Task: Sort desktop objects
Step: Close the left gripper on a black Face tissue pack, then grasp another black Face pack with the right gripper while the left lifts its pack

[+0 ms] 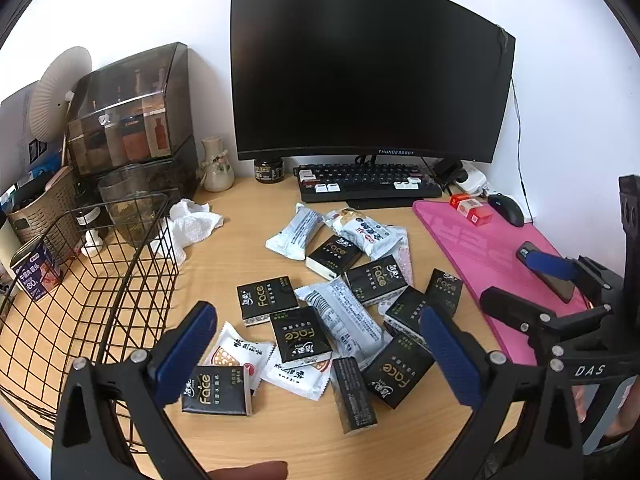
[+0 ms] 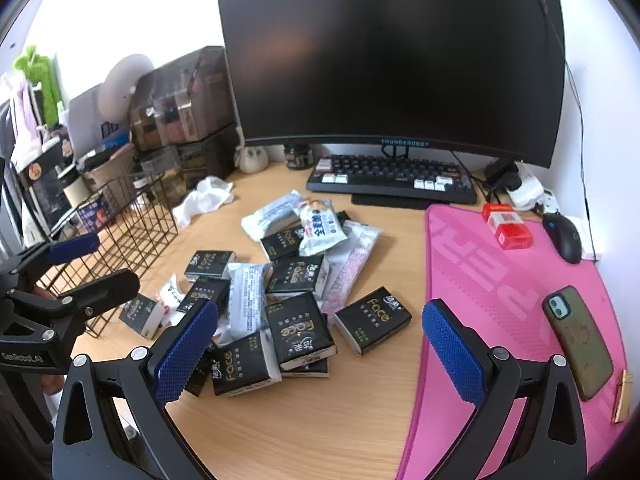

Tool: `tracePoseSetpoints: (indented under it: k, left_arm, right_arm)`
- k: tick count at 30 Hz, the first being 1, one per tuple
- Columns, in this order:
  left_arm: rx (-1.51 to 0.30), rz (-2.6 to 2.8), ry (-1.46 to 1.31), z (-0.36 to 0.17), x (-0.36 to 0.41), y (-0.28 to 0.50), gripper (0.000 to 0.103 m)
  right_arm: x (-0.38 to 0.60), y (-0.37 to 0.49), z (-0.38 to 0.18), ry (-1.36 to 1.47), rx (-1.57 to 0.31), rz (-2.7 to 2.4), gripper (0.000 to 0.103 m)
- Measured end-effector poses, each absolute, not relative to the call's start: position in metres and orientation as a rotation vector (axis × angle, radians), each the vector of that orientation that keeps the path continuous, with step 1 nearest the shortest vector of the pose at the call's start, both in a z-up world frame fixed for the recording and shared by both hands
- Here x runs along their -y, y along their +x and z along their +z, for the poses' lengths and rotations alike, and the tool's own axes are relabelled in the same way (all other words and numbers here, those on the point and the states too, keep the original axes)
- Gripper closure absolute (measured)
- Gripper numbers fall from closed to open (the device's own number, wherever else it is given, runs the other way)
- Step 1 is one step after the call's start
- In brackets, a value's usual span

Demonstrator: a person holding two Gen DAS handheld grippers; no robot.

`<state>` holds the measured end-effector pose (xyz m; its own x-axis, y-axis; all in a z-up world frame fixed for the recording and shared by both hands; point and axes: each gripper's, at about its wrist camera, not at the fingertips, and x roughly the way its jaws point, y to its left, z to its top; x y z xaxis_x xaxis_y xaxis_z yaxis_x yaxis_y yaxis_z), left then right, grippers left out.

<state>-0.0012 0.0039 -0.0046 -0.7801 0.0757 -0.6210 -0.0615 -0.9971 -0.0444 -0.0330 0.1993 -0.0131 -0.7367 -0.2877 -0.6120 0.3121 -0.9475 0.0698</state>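
Several black "Face" tissue packs [image 1: 300, 338] [image 2: 298, 330] lie scattered on the wooden desk [image 2: 320, 420], mixed with white and grey snack packets [image 1: 340, 316] [image 2: 322, 230]. A black wire basket [image 1: 100, 292] [image 2: 132, 232] stands to the left of the pile. My left gripper [image 1: 320, 356] hovers open above the near side of the pile, nothing between its blue pads. My right gripper [image 2: 320, 352] also hangs open over the pile's near right side, nothing held. Each gripper shows at the edge of the other's view.
A dark monitor [image 1: 368, 68] and keyboard [image 1: 368, 184] stand at the back. A pink mat [image 2: 500, 300] on the right carries a phone [image 2: 578, 340], red boxes [image 2: 508, 226] and a mouse [image 2: 564, 236]. A crumpled tissue [image 1: 192, 222], a storage cabinet [image 1: 128, 112] and jars crowd the left.
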Motion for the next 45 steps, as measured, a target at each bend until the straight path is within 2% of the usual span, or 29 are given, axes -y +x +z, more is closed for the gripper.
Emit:
tracePoseSetpoints:
  k: [15, 25, 26, 30, 34, 35, 36, 38, 45]
  left_arm:
    - [0.011, 2.883, -1.031, -0.007, -0.008, -0.001, 0.001]
    - [-0.030, 2.801, -1.185, -0.048, -0.027, -0.017, 0.002]
    - [-0.043, 2.784, -1.204, -0.054, -0.030, -0.018, 0.004]
    - [-0.088, 2.764, -1.280, -0.069, -0.033, -0.020, 0.025]
    - [-0.073, 2.743, -1.332, -0.082, -0.029, -0.024, 0.027]
    - [-0.073, 2.736, -1.344, -0.084, -0.029, -0.026, 0.034]
    - [-0.080, 2.727, -1.359, -0.087, -0.030, -0.028, 0.054]
    - [-0.099, 2.713, -1.393, -0.093, -0.032, -0.030, 0.074]
    - [-0.065, 2.700, -1.426, -0.095, -0.023, -0.034, 0.081]
  right_arm:
    - [-0.198, -0.033, -0.014, 0.940, -0.072, -2.657, 0.000]
    - [-0.202, -0.041, -0.022, 0.991, -0.095, -2.656, 0.000]
    - [-0.202, -0.042, -0.025, 0.999, -0.100, -2.656, 0.000]
    - [-0.210, -0.048, -0.028, 1.015, -0.092, -2.672, 0.000]
    - [-0.215, -0.052, -0.031, 1.025, -0.089, -2.678, 0.000]
    - [-0.215, -0.053, -0.033, 1.032, -0.089, -2.675, 0.000]
    - [-0.214, -0.054, -0.034, 1.037, -0.091, -2.671, 0.000]
    - [-0.213, -0.056, -0.037, 1.050, -0.099, -2.661, 0.000]
    - [-0.204, -0.063, -0.055, 1.102, -0.126, -2.605, 0.000]
